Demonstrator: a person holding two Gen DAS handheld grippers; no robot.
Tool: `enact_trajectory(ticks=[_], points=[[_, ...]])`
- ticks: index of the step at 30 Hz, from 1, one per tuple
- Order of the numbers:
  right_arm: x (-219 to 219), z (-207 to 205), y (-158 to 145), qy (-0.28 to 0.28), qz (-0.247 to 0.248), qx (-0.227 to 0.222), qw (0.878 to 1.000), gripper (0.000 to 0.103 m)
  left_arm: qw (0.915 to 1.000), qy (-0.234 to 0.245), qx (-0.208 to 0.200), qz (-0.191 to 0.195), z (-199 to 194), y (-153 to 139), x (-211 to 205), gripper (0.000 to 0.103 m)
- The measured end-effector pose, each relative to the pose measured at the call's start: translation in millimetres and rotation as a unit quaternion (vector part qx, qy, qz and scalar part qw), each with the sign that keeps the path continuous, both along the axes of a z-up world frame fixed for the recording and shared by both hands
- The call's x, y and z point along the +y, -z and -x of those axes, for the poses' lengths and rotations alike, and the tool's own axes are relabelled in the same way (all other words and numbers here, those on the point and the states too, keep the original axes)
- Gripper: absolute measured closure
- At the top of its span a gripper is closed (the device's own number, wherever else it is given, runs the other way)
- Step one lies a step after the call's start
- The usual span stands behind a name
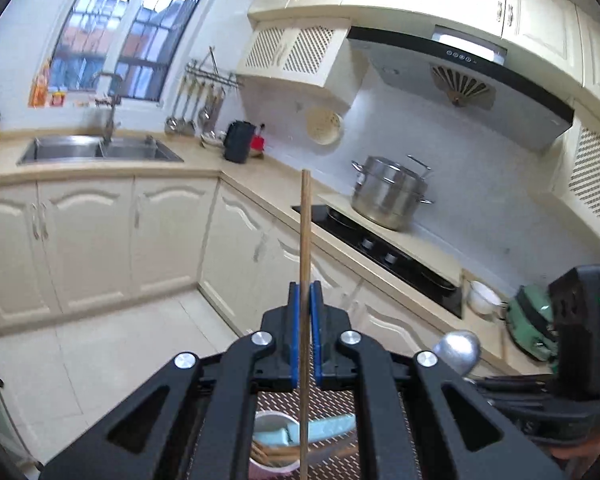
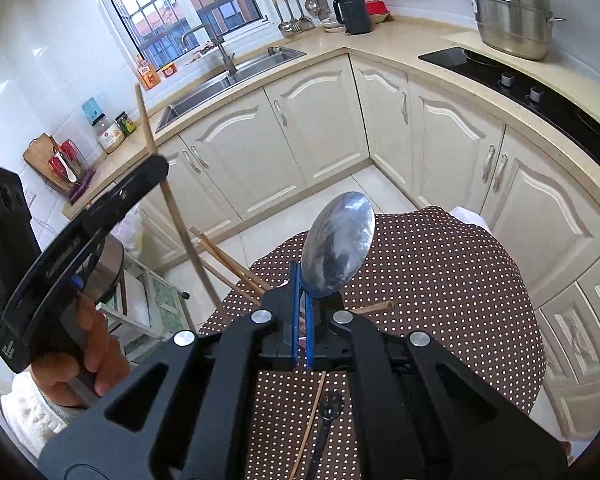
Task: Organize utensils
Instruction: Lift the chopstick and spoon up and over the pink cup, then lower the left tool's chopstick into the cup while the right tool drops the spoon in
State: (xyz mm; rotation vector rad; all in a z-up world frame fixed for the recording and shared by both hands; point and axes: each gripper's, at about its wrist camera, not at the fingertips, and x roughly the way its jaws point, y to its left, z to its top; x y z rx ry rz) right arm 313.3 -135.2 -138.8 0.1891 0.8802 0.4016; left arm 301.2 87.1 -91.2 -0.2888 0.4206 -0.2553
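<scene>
The left claw (image 1: 305,296) is closed tight on a chopstick (image 1: 305,232), and the right claw (image 2: 302,280) is closed tight on a spoon (image 2: 338,244) above the dotted table (image 2: 440,272).

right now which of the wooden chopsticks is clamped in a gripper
The single chopstick standing up through the left gripper; the other chopsticks lie loose on the dotted tablecloth.

Home kitchen, seemingly: sink (image 1: 100,148), hob (image 1: 380,252), cabinets (image 1: 92,240).

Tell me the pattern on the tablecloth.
Brown tablecloth with small white polka dots, clearest in the right wrist view.
</scene>
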Motion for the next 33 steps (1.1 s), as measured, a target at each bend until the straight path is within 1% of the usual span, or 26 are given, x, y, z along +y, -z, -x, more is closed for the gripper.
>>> enact_trajectory(ticks=[3, 8, 15, 20, 27, 33], points=[[4, -5, 6, -0.002, 0.007, 0.002, 1.0, 0.101, 0.9997, -0.017, -0.01, -0.017, -11, 5, -5, 0.098], [11, -11, 14, -0.011, 0.016, 0.007, 1.0, 0.101, 0.9988, -0.038, -0.011, -0.028, -26, 16, -8, 0.098], [18, -14, 26, -0.018, 0.027, 0.013, 0.999, 0.101, 0.9972, -0.049, -0.015, -0.055, -35, 32, -18, 0.098], [21, -15, 34, -0.022, 0.032, 0.018, 0.999, 0.101, 0.997, -0.055, 0.003, -0.054, -37, 48, -21, 0.098], [31, -15, 39, -0.029, 0.051, 0.013, 0.998, 0.101, 0.9954, -0.056, 0.027, -0.072, -28, 65, -23, 0.098], [40, -13, 45, -0.031, 0.072, 0.006, 0.997, 0.101, 0.9953, -0.049, 0.055, -0.062, -13, 73, -13, 0.097]])
